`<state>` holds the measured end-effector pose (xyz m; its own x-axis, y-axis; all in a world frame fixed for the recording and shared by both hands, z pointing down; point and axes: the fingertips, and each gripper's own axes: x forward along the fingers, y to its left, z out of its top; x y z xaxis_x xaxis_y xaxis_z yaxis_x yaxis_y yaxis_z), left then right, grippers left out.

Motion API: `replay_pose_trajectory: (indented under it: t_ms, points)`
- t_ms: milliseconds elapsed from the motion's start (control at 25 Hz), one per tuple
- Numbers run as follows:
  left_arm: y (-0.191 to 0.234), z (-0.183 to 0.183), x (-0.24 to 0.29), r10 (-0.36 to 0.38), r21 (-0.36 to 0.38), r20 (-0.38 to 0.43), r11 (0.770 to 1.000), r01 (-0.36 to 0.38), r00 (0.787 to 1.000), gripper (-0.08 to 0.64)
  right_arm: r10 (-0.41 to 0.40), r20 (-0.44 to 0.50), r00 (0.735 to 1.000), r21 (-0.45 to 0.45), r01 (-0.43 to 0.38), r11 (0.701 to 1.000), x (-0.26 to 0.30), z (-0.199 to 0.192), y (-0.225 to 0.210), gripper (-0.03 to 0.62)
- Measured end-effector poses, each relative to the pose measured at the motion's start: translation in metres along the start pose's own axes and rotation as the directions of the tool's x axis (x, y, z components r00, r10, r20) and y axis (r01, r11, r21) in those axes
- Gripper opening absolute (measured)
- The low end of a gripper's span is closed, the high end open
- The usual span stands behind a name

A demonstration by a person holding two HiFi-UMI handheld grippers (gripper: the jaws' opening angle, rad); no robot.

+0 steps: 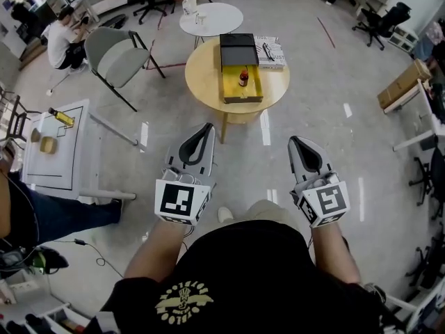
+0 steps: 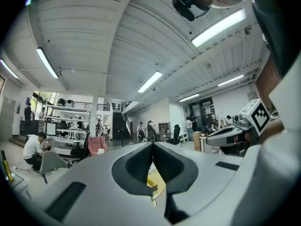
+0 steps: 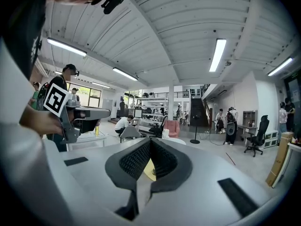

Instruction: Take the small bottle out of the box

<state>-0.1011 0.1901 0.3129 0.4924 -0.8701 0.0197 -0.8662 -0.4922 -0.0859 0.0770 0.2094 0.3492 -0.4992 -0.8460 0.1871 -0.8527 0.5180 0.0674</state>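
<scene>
Fingers of the left gripper (image 1: 205,128) and right gripper (image 1: 295,142) were pressed together, empty; the small reddish bottle (image 1: 243,76) stood in the yellow box (image 1: 229,93).

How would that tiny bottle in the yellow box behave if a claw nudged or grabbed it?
The small bottle looks narrow and seems to stand upright, so a nudge would probably tip it. It is tiny beside the box, so likely light. If its body is round, it may roll once down.
</scene>
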Motion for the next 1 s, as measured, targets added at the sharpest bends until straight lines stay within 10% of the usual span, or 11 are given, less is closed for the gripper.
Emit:
replay_pose_trajectory:
  t_ms: [1000]
  points:
    - [0.016,-0.01,0.077,-0.007,-0.037,0.017,0.999,0.008,1.0,0.015,0.133,-0.036,0.99,0.037,-0.132,0.991,0.079,-0.008,-0.054,0.014]
